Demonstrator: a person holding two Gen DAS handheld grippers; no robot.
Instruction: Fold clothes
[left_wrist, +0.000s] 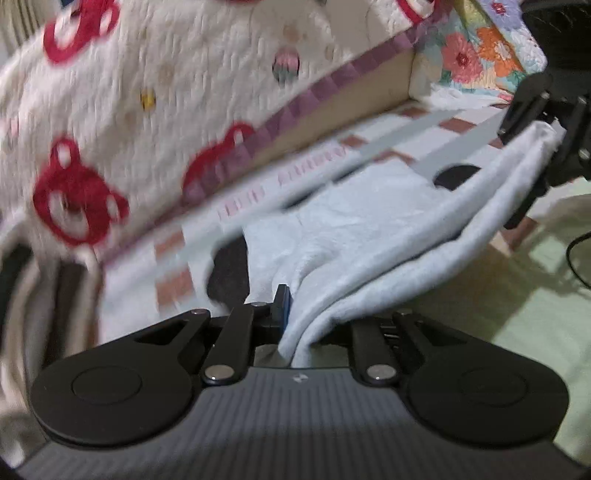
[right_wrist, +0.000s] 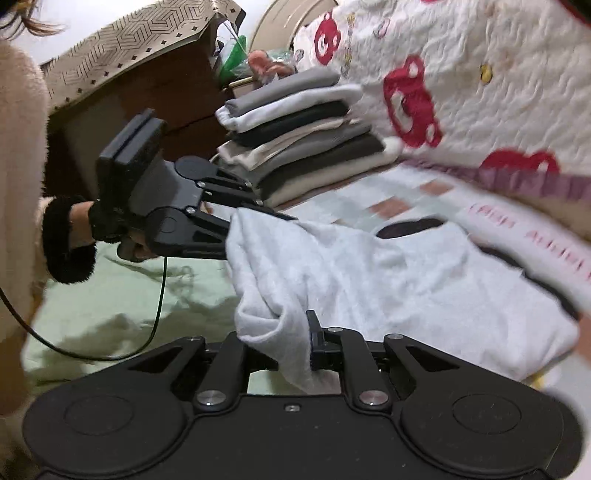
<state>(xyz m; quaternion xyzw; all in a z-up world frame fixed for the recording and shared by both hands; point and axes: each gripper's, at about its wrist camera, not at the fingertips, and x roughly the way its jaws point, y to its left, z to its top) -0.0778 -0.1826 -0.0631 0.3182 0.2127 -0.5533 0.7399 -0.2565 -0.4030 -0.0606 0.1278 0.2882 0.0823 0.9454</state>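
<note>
A white garment (left_wrist: 369, 229) with dark patches hangs stretched between both grippers above a checked sheet (left_wrist: 170, 280). In the left wrist view my left gripper (left_wrist: 295, 314) is shut on a bunched edge of it. At the upper right, the right gripper (left_wrist: 517, 129) is pinching the far edge. From the right wrist, the right gripper (right_wrist: 288, 339) is shut on a fold of the white garment (right_wrist: 369, 277), while the left gripper (right_wrist: 258, 218), held by a hand in a dark furry cuff, clamps the cloth's other corner. Both views are blurred by motion.
A stack of folded grey, white and beige clothes (right_wrist: 295, 140) sits behind the garment. A white quilt with red bears (left_wrist: 110, 110) lies along the far side. A pale green sheet (right_wrist: 110, 306) covers the near side, with a black cable (right_wrist: 159, 295) trailing over it.
</note>
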